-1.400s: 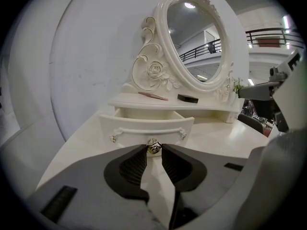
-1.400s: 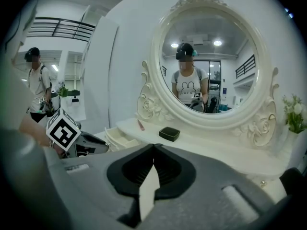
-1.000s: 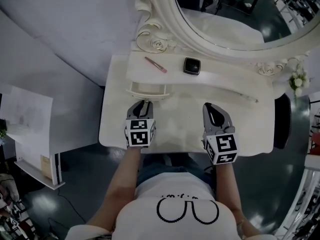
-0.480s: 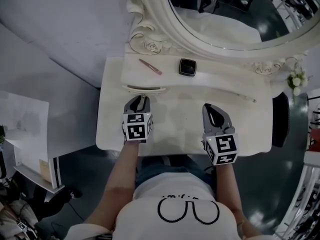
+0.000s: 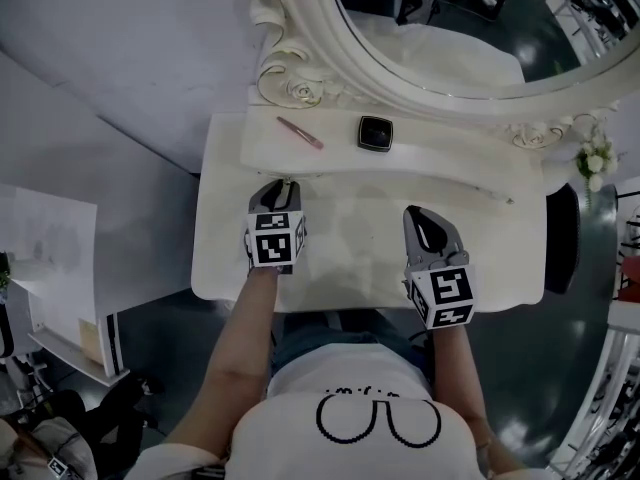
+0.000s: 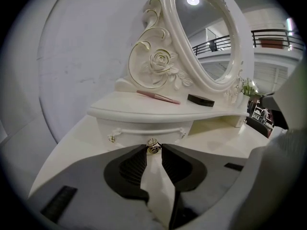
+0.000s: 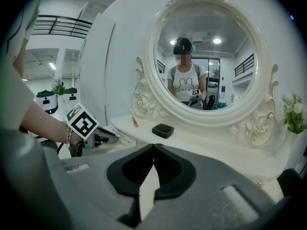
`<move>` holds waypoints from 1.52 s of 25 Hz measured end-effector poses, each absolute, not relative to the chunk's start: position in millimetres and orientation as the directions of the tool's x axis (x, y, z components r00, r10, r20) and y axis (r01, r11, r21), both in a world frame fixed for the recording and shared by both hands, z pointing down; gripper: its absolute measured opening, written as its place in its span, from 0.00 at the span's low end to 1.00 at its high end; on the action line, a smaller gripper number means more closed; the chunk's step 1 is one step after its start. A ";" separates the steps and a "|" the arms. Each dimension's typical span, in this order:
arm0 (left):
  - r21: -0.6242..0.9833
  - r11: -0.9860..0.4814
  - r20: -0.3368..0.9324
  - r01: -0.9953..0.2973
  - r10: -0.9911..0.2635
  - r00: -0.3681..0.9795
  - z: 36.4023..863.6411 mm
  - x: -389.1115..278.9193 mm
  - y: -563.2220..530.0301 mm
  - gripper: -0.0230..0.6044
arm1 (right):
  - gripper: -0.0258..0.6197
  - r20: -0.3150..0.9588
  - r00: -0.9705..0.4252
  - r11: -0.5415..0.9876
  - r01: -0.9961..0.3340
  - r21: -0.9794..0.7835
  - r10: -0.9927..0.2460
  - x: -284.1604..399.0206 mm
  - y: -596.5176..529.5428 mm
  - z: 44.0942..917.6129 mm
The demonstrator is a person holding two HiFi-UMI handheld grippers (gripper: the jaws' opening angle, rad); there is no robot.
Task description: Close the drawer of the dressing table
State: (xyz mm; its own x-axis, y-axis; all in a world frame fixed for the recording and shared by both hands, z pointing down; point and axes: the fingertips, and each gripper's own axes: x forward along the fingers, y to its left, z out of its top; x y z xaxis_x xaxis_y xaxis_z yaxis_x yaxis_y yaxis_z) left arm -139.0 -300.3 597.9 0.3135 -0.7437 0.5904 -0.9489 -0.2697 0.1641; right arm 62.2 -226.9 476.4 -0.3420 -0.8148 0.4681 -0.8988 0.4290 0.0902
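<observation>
Drawer: cream-white wooden drawer [image 6: 144, 131], shut flush under the upper shelf [image 6: 163, 113] of the white worktop [image 5: 360, 243].
Left hand-held gripper [image 6: 154, 153]: clenched on the small round metal knob [image 6: 153, 147] of the drawer front.
Right hand-held gripper [image 7: 153, 147]: jaws together, empty, well apart from the drawer.
Drawer inside: hidden.

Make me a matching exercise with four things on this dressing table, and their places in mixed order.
1 knob
2 black case
3 pink stick
4 flowers

A far right of the table
B between the jaws of the left gripper
C on the shelf, by the carved rose
D on the shelf, nearer its middle

Pairs: 1-B, 2-D, 3-C, 4-A
</observation>
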 end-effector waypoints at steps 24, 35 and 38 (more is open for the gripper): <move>0.249 -0.231 0.588 -0.941 -0.736 0.336 572.8 -143.6 -302.0 0.58 | 0.04 0.451 -0.364 0.448 -0.889 0.093 -0.815 45.8 -220.2 466.6; 0.232 -0.285 0.310 -0.930 -0.885 0.348 458.6 -190.2 -283.9 0.58 | 0.04 0.328 -0.342 0.400 -0.908 0.127 -0.881 47.8 -225.1 409.6; 0.201 -0.312 0.217 -0.929 -0.910 0.352 419.7 -199.8 -279.8 0.58 | 0.04 0.279 -0.322 0.371 -0.918 0.141 -0.905 55.5 -226.3 384.0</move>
State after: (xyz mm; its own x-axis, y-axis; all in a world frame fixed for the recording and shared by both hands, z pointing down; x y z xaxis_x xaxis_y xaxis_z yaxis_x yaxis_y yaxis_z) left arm -199.8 -279.8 419.7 0.3522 -0.9104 0.2170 -0.9288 -0.3115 0.2007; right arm 55.5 -226.3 384.0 -0.3225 -0.9046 0.2788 -0.9179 0.3708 0.1412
